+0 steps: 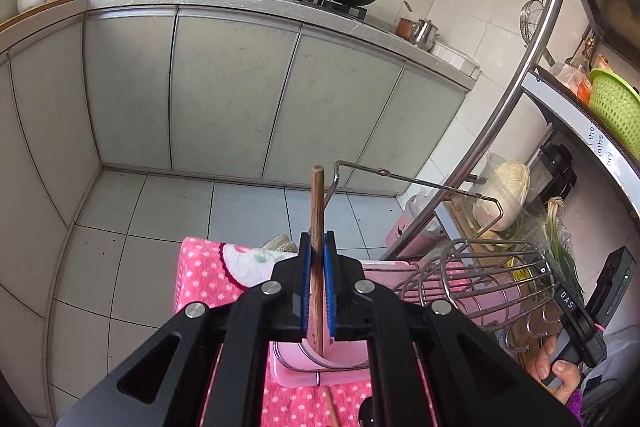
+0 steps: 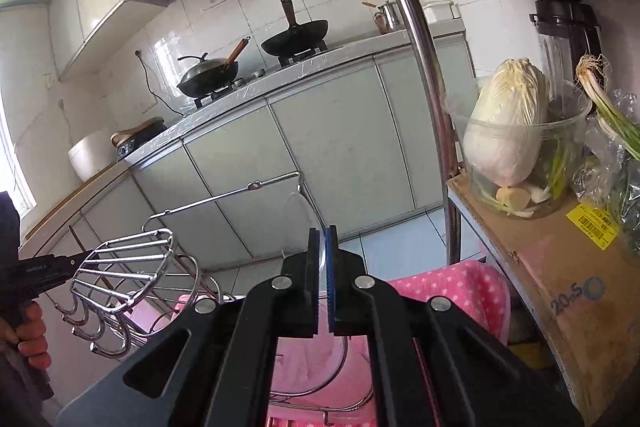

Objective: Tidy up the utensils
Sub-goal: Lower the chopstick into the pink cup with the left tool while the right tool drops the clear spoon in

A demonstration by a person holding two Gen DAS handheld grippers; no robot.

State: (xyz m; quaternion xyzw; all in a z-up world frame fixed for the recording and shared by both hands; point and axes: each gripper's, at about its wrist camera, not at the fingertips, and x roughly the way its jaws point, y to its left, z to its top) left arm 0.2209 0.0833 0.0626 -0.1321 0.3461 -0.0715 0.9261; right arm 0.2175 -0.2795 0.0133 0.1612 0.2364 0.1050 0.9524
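Observation:
My left gripper [image 1: 318, 239] is shut on a brown wooden stick [image 1: 317, 203], a chopstick or a utensil handle. The stick stands upright, its lower end inside a wire ring over a pink tray [image 1: 288, 367]. A chrome wire utensil rack [image 1: 472, 279] with hooks and a long hanger wire lies on its side just to the right. My right gripper [image 2: 323, 233] is shut on a clear plastic spoon [image 2: 298, 223] whose bowl rises above the fingertips. In the right wrist view the wire rack [image 2: 132, 267] is at lower left, the left gripper behind it.
A pink dotted cloth [image 1: 200, 267] covers the work surface. At right a steel shelf post [image 2: 424, 87], cabbage in a clear tub [image 2: 508, 123], scallions [image 2: 608, 111] and a green basket [image 1: 616, 107]. Across the tiled floor, cabinets [image 1: 240, 87] carry two woks.

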